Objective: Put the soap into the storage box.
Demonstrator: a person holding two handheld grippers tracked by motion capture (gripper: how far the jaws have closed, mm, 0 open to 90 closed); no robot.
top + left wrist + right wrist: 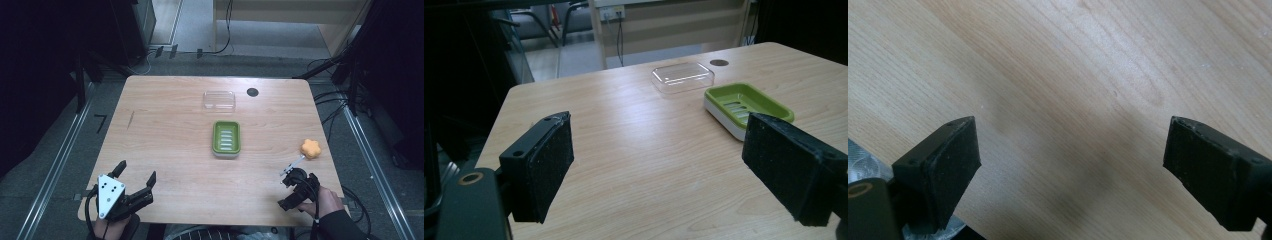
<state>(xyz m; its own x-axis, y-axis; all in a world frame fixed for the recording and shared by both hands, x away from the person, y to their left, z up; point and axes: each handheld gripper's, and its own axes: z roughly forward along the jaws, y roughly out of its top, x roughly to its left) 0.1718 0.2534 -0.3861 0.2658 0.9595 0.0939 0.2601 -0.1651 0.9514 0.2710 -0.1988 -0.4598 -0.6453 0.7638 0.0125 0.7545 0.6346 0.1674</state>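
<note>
Just beyond the right gripper (295,187), whose jaws are standing wide and empty, an orange flower-shaped brush (310,148) is lying on the table (170,150).

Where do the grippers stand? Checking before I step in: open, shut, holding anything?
Left gripper: open, holding nothing.
Right gripper: open, holding nothing, over bare table.

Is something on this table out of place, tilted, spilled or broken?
Nothing stands out. The green soap dish sits flat and upright mid-table, the clear lid lies flat behind it, apart from it, and the orange flower-shaped piece rests near the right edge. No spill or damage shows on the table.
</note>
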